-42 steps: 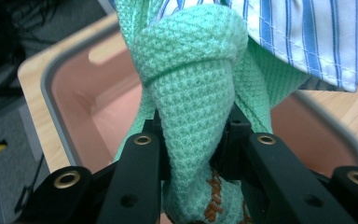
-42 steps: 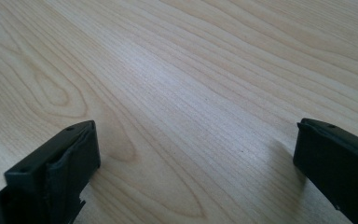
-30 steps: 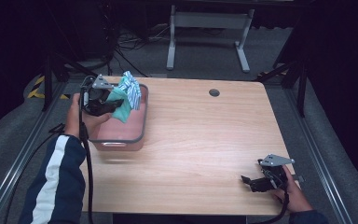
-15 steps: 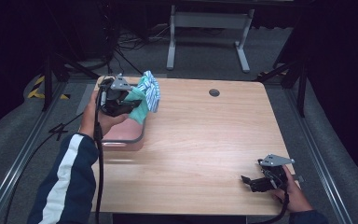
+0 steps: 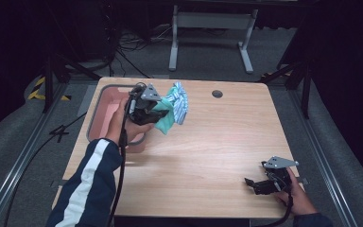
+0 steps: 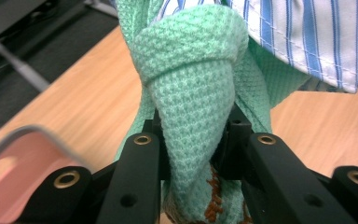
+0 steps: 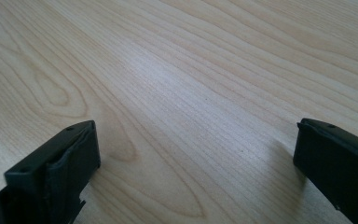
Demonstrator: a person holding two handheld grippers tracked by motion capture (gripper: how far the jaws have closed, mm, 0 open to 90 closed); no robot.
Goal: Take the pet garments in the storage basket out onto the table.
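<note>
The left gripper (image 5: 157,112), jaws clamped on the green cloth (image 6: 193,107) and striped cloth (image 5: 179,101), has carried them out of the pink bin (image 5: 103,111) over the counter (image 5: 208,151); unloading seems underway. The right gripper (image 5: 255,183) rests wide open, far from the bin.

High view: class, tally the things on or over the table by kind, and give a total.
Cloths: 2, a green cloth and a blue-striped cloth
Pink bins: 1
Grippers: 2, the left gripper and the right gripper
Total: 5
</note>
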